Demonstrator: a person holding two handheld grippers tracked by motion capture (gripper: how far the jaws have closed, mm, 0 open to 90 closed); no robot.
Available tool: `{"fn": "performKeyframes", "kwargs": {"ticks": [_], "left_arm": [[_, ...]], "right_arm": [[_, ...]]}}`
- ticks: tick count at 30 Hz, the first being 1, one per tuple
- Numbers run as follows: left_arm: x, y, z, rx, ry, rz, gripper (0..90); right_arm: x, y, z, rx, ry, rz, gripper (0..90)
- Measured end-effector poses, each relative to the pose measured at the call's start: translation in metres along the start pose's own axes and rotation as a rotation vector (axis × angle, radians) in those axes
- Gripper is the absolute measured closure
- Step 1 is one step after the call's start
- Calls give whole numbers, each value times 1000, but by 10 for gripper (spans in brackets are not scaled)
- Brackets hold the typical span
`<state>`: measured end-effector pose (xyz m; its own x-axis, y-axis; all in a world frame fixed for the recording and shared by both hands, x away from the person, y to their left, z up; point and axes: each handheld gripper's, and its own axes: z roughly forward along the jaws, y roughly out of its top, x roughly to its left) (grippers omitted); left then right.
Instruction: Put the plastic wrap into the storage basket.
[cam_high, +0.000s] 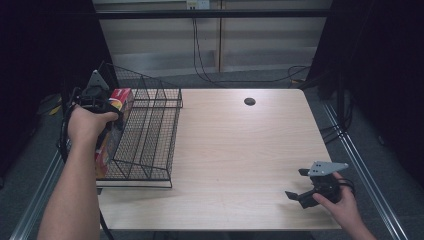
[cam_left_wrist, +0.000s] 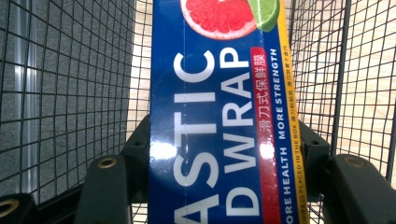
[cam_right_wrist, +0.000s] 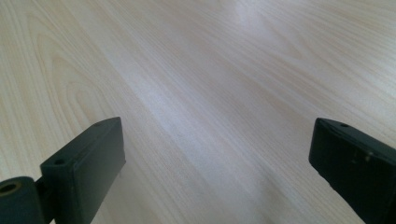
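Long glossy plastic wrap box (cam_left_wrist: 219, 116), deep blue with white lettering, a red strip and a grapefruit-and-lime picture, clamped flat-sided in the left claw (cam_left_wrist: 224, 158) inside the black wire-mesh basket (cam_high: 150, 130) at the table's (cam_high: 240, 165) left edge. Right claw (cam_right_wrist: 215, 158) spread wide and empty over pale, smooth wood grain.

The left gripper (cam_high: 111, 111) is raised at the far left, jaws clamped (hand wrapped over its body). The right gripper (cam_high: 296, 184) sits low at the near right, jaws spread wide.
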<state>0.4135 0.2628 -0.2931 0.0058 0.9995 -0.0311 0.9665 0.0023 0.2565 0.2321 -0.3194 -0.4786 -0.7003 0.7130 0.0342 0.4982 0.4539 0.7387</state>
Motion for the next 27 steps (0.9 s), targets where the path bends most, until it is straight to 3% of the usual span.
{"fn": "performKeyframes", "kwargs": {"ticks": [6,11,16,22,25,27], "left_arm": [[1,1,1,2,3,-9,400],[-1,3,-1,7,38,-2,379],[0,3,-2,16,33,-11,375],[-4,7,-25,-68,25,8,326],[-10,6,-31,-71,-20,25,306],[-14,6,-32,-79,-21,42,282]], "right_arm": [[0,0,0,-3,4,-3,34],[0,0,0,-3,8,-1,34],[0,0,-1,0,9,-2,34],[1,0,-1,0,10,-3,34],[0,1,-1,-3,10,-5,34],[1,1,-2,-4,4,-7,34]]}}
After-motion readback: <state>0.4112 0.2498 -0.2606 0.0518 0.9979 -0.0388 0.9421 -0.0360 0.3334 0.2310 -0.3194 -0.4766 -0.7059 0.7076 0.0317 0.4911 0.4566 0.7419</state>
